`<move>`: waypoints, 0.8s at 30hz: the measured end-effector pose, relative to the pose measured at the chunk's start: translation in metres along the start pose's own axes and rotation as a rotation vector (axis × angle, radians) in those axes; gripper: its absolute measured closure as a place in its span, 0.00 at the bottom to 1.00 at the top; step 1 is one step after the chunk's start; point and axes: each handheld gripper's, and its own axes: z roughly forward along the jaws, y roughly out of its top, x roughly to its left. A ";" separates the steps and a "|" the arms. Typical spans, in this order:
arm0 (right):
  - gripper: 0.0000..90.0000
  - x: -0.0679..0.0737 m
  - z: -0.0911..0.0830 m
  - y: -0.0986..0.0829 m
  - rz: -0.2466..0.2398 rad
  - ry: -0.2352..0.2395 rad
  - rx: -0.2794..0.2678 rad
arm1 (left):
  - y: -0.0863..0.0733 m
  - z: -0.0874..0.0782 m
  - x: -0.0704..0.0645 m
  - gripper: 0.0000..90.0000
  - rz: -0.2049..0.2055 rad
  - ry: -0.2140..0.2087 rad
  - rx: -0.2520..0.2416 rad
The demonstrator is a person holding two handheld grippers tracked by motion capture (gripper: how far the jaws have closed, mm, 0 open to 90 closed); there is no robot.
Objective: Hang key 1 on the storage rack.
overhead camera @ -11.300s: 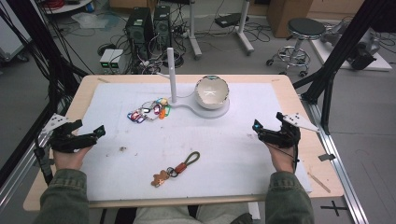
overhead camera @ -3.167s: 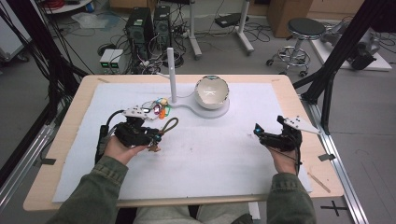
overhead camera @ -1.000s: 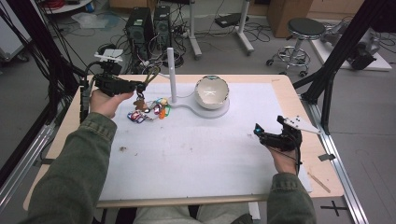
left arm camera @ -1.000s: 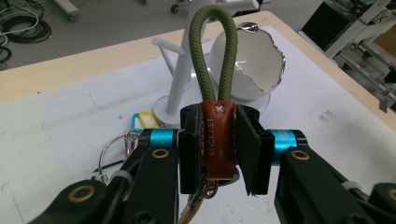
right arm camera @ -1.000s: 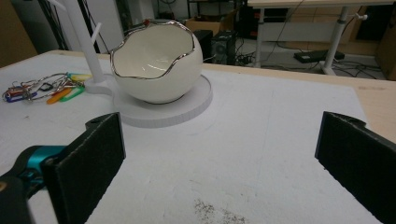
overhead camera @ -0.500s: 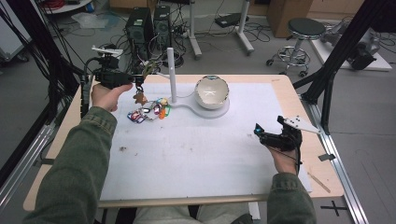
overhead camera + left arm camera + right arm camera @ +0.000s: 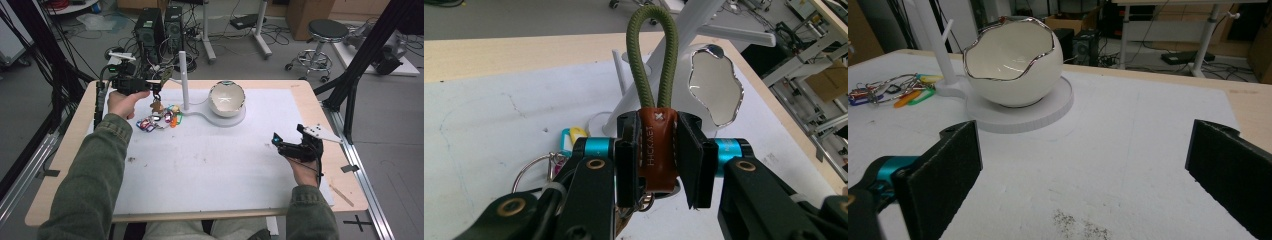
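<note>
Over the white-covered tabletop, beside the white stand and its egg-shaped bowl, your left gripper holds the keychain aloft, jaws clamped on its brown leather tab, while your right gripper rests near the right edge, jaws wide apart.

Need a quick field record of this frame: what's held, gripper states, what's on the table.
left gripper: shut on the keychain's brown leather tab, raised near the white post
keychain: green cord loop pointing away from the jaws, metal ring hanging below
right gripper: open, holding nothing, low over the right side of the mat
white post: upright on the stand
egg-shaped bowl: on the stand's round base
coloured key tags: in a pile left of the post
</note>
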 end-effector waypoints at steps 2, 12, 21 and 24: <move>0.01 0.000 0.000 0.000 -0.001 0.001 0.000 | 0.000 0.001 0.002 0.79 -0.010 -0.004 -0.003; 0.01 0.000 -0.001 0.000 0.003 -0.001 0.000 | -0.001 0.008 0.010 0.79 -0.031 0.013 0.016; 0.01 -0.002 -0.002 -0.001 0.004 -0.005 -0.003 | -0.004 0.020 0.011 0.79 -0.041 0.014 0.041; 0.01 -0.001 -0.002 -0.001 0.002 -0.007 -0.002 | -0.005 0.025 0.011 0.79 -0.040 0.010 0.051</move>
